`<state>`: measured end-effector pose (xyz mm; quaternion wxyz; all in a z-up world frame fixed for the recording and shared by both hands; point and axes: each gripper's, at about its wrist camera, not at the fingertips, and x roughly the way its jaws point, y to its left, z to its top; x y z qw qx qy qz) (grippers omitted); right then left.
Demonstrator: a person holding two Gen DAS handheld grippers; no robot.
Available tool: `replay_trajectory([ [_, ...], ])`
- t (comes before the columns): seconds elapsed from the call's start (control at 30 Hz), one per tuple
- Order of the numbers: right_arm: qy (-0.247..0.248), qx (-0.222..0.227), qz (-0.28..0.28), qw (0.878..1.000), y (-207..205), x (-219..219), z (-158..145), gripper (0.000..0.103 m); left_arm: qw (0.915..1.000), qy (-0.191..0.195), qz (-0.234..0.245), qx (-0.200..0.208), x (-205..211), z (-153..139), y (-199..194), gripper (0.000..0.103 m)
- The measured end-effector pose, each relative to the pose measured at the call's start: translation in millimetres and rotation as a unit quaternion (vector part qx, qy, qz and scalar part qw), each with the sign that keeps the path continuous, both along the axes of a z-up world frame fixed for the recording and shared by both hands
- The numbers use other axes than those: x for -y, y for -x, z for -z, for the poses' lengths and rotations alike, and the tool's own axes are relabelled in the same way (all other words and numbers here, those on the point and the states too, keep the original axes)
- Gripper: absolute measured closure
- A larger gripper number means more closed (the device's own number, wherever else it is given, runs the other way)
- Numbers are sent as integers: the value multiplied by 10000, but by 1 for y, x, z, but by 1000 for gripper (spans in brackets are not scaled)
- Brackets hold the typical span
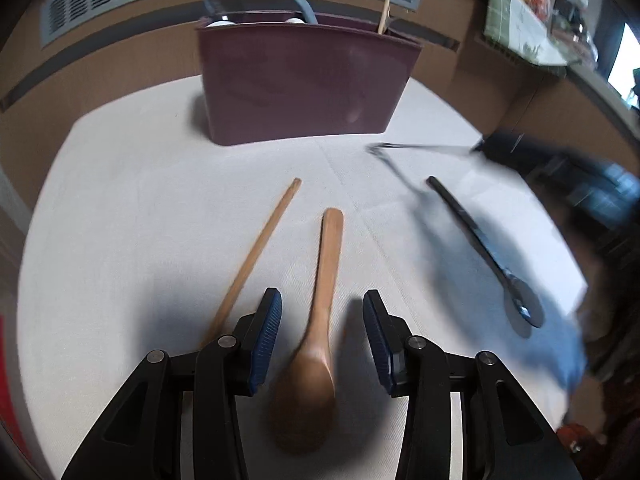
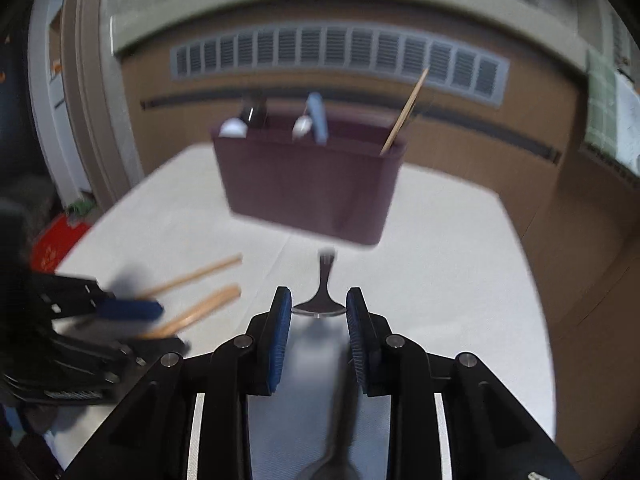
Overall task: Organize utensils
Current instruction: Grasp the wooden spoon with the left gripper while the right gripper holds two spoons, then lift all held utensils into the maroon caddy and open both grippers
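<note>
So at the left, a chopstick (image 1: 256,256) lay on the white cloth (image 1: 120,200), its far end aimed about 1 o'clock. Right beside it was the wooden spoon (image 1: 326,272), bowl nearest the camera, handle pointing to 12.

The left gripper (image 1: 323,300) was tipped steeply down over that spoon, fingers pointing to 12. Its claw stood wide, with the neck of the spoon in the gap and neither pad touching it.

Straight ahead at 12 sat the maroon caddy (image 1: 304,88), upright at the far side of the cloth, with one chopstick sticking out of its right end and a blue handle nearer the middle.

At 3 o'clock a black-handled utensil (image 1: 476,236) lay on the cloth, handle angled to 11.

The right gripper (image 2: 318,304) sloped down toward the caddy too, less steeply. Its claw was narrow, pads against both edges of a metal utensil (image 2: 320,306) whose thin end poked out toward 12. It's too blurry to tell what kind.
</note>
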<state>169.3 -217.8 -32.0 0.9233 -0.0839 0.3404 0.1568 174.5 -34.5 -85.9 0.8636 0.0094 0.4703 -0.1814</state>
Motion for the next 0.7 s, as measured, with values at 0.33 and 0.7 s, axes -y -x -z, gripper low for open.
replay_trajectory([
  [0.33, -655, 511, 328, 9960, 12, 44, -41, 78, 9975, -649, 244, 115, 26, -6, -25, 92],
  [0.7, -705, 721, 181, 9947, 28, 38, -56, 78, 9904, 647, -553, 1088, -20, -80, 4, 92],
])
